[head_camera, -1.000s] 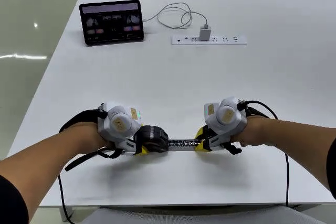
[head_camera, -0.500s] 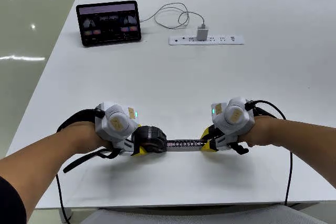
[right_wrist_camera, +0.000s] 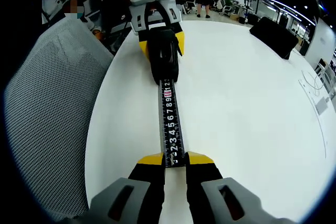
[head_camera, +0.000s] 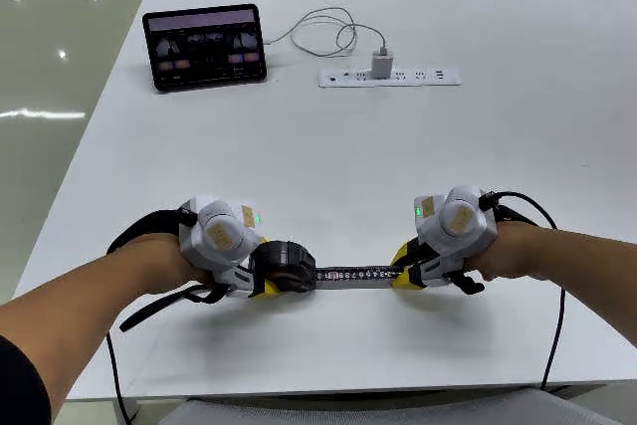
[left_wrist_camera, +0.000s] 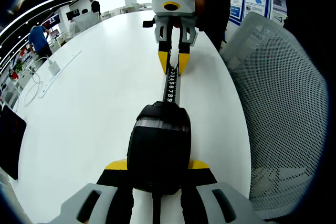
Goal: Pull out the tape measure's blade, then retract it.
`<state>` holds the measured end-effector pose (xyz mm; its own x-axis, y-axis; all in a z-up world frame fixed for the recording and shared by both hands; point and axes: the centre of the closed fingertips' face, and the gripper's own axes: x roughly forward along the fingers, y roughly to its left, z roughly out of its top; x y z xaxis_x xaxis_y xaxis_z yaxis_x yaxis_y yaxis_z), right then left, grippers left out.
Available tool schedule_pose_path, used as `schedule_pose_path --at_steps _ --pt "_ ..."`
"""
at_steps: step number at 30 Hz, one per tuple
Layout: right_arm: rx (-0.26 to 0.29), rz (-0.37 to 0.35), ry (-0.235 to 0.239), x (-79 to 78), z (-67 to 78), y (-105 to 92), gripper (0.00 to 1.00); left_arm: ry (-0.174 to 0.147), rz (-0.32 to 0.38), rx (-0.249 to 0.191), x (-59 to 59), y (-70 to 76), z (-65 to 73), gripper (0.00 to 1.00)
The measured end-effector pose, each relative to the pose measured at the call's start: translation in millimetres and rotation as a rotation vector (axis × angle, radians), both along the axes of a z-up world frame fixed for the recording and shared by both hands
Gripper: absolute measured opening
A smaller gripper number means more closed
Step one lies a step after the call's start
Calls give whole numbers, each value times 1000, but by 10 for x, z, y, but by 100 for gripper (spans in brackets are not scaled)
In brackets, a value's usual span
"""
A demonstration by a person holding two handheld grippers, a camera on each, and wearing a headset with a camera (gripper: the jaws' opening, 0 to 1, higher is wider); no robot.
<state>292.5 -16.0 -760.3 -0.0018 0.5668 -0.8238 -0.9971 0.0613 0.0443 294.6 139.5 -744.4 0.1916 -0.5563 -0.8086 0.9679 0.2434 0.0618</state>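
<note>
near the front edge of the table [head_camera: 328,166], the left gripper [left_wrist_camera: 157,167] clamps the black tape measure [left_wrist_camera: 160,145], its yellow-tipped jaws pressing both sides of the case. the blade [right_wrist_camera: 169,121] runs low along the white top, numbers up, to the right gripper [right_wrist_camera: 175,160], whose jaws stand narrow and pinch the blade's end. a mesh chair back [left_wrist_camera: 283,103] sits by that edge. farther back lie a power strip [head_camera: 390,77] with a plugged charger [head_camera: 382,63] and looped cable [head_camera: 323,32], and to their left a tablet [head_camera: 204,46], screen lit.
</note>
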Motion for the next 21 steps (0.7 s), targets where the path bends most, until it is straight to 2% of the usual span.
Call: schedule_pose_path --at_steps 21 --pt "-18 -13 -6 16 1 -175 10 -8 5 2 8 1 -3 30"
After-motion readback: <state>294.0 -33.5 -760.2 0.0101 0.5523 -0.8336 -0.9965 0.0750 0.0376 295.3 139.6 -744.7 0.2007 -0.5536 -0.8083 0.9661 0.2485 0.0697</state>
